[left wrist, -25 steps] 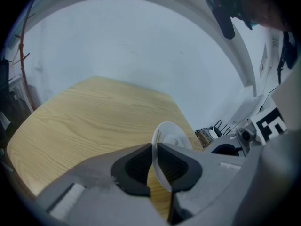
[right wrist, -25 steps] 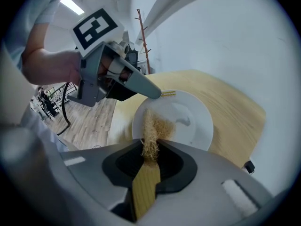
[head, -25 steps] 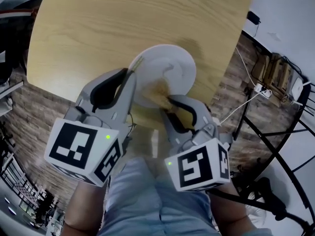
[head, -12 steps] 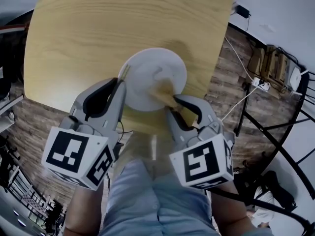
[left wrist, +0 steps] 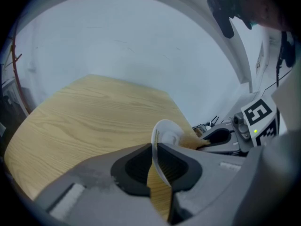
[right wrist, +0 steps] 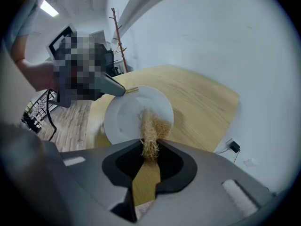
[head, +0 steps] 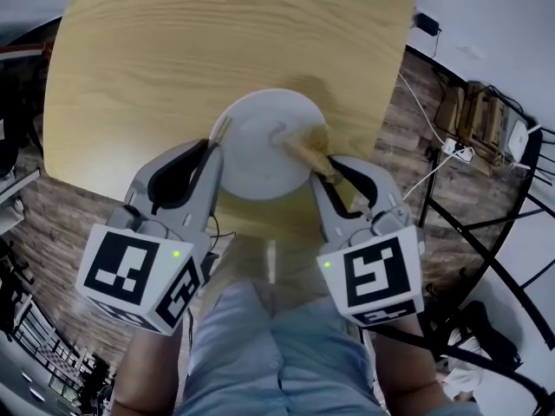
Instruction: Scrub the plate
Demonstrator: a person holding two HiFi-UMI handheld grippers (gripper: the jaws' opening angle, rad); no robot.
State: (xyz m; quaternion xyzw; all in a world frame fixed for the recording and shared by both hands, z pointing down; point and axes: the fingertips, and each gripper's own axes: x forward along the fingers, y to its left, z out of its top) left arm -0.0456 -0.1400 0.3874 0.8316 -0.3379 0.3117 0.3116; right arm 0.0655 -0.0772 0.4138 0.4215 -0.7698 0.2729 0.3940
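A white plate (head: 260, 150) is held tilted above the near edge of the round wooden table (head: 217, 42). My left gripper (head: 211, 157) is shut on the plate's left rim; in the left gripper view the thin rim (left wrist: 155, 147) runs between the jaws. My right gripper (head: 332, 173) is shut on a tan fibrous scrubber (head: 310, 146) that lies against the plate's right side. In the right gripper view the scrubber (right wrist: 151, 131) sticks out from the jaws onto the plate (right wrist: 127, 114).
The table's edge (head: 130, 189) runs just under the plate, with wood-plank floor (head: 52, 232) beyond it. Cables and a power strip (head: 455, 150) lie on the floor at the right, beside black metal frames (head: 486, 232). The person's legs (head: 269, 345) are below.
The right gripper has slid the scrubber to the right, from the plate's near middle to its right side. The left gripper and plate have kept still.
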